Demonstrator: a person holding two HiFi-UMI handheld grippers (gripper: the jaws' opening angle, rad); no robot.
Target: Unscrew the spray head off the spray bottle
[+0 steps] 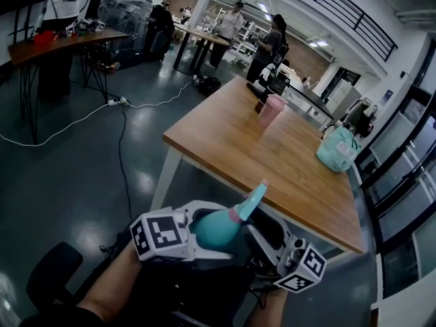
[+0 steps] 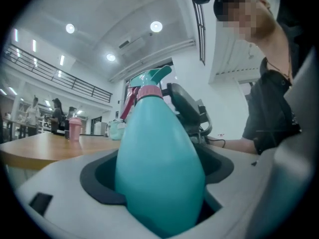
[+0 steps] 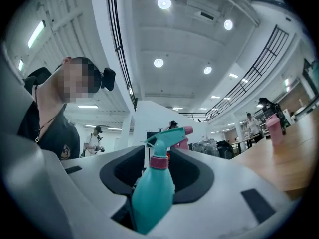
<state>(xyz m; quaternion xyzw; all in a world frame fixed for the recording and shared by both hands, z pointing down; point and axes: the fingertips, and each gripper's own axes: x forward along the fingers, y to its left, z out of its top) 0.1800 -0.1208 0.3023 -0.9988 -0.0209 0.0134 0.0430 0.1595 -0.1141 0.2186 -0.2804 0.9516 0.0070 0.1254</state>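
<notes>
Beside table (image 1: 259,157), level left claw (image 1: 194,237) grips spray bottle (image 2: 159,153); right claw (image 1: 271,240) seemingly loose.

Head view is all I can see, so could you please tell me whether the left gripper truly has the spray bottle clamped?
Observer: Yes. In the left gripper view the spray bottle fills the gap of the left gripper, and its fingers press on the wide body.
Operator: Thank you. Is the right gripper gripping the head?
Observer: No. In the right gripper view the right gripper stands open around the bottle's body, with a dark gap beside it. Nothing touches the spray head.
Operator: Is the head off yet?
Observer: Not yet. The pink collar sits on the neck.
</notes>
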